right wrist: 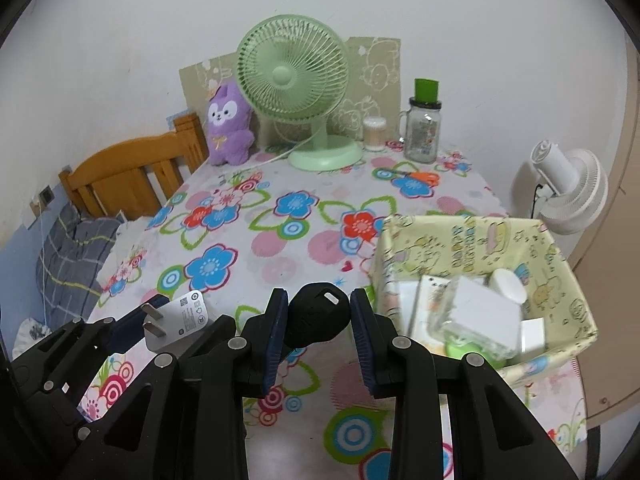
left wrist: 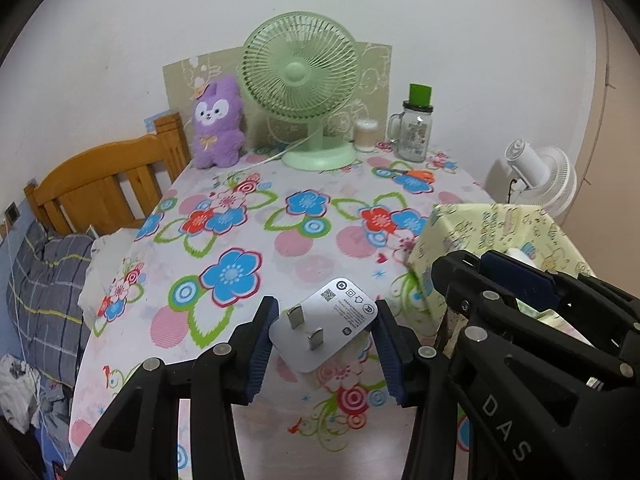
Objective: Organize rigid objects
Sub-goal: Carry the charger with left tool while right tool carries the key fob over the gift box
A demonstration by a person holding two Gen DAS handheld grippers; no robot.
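Observation:
My left gripper (left wrist: pixel 325 330) is shut on a white plug adapter (left wrist: pixel 326 326), prongs up, held above the flowered table (left wrist: pixel 248 240); the adapter also shows in the right wrist view (right wrist: pixel 178 320). My right gripper (right wrist: pixel 319 322) is shut on a black key fob (right wrist: pixel 316 316) with a white slot, just left of the yellow patterned storage box (right wrist: pixel 472 240). The box holds several white rigid items (right wrist: pixel 480 308) and a green one. In the left wrist view the right gripper (left wrist: pixel 516 280) sits in front of the box (left wrist: pixel 492 228).
At the table's back stand a green desk fan (right wrist: pixel 292 92), a purple plush toy (right wrist: pixel 230 128), a cotton swab jar (right wrist: pixel 374 134) and a glass mug jar with a green lid (right wrist: pixel 424 124). A wooden bed headboard (right wrist: pixel 132 176) is left, a white fan (right wrist: pixel 568 192) right.

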